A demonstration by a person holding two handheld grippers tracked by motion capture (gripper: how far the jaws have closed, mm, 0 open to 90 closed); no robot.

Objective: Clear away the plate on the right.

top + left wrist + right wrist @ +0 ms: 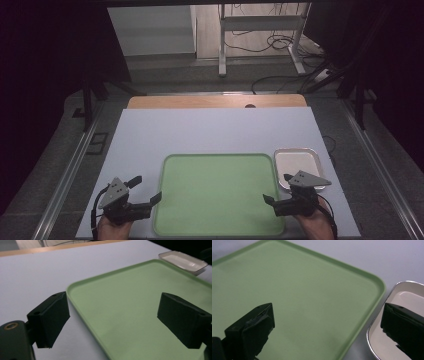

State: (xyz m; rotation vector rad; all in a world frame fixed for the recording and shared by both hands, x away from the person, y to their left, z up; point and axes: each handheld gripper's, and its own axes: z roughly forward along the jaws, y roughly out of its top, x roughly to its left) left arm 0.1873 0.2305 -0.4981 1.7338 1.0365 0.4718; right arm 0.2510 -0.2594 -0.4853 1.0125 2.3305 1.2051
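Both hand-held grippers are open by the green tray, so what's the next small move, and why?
Probably ease the right hand-held gripper forward to the metal tray: its open jaws already straddle that rim and the green tray edge, and both trays look empty.

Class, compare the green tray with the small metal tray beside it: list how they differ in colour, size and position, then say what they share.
Colour: the green tray is matt pale green, the metal tray shiny silver with a pale inside.
Size: the green tray is much larger than the metal tray.
Position: the green tray lies in the middle of the white table between both grippers; the metal tray sits at its right edge, by the right gripper.
Shared: both are empty, rounded-cornered, with raised rims.
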